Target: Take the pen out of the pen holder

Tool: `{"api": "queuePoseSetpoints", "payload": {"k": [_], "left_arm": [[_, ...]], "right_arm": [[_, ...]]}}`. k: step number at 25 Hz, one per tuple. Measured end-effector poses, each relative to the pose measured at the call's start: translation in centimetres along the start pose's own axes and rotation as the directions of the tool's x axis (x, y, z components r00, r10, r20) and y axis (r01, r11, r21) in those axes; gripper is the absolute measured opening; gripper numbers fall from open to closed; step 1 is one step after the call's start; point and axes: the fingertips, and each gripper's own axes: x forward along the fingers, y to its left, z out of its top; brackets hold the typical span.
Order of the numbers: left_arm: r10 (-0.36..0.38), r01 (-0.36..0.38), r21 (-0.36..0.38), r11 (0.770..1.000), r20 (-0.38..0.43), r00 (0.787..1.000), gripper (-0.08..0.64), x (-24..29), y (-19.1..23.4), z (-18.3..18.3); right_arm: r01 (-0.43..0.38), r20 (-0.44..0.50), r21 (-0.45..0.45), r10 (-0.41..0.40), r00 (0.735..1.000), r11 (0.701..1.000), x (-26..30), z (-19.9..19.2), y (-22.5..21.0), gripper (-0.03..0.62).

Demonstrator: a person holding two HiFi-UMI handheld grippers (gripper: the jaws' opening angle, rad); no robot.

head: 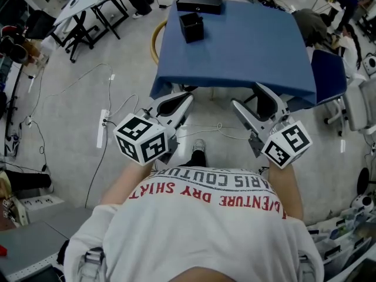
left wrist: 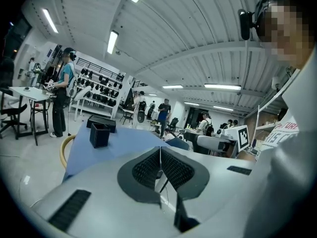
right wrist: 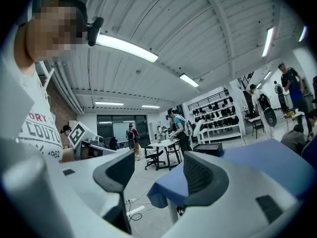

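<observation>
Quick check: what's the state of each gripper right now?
Left gripper: closed, nothing between its jaws.
Right gripper: open, empty.

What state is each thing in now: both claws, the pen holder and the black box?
left claw: shut, nothing in it.
right claw: open, nothing in it.
pen holder: upright on the table, untouched; too small to tell whether a pen is inside.
box: lying flat at the table's far edge, looks closed.
</observation>
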Motion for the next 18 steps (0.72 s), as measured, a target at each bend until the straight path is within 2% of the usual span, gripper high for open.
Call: {"api": "queuePoseSetpoints", "payload": {"k": [12,18], "left_arm": [[-0.041,0.041,-0.005,0.999,-0.026,0.999,0.031,8.1,8.9,3.9],[-0.022,0.021,-0.013,1.0,-0.027,0.999,0.031,9.6,13.8,5.2]], "right_arm": [[0.02,-0.031,-0.015,-0.021,0.999,1.0,9.5,0.7,-8.0,0.293],[0.018,-0.041,-0.006,-0.018,0.999,1.0,13.7,0.5,-10.3,0.293]]}}
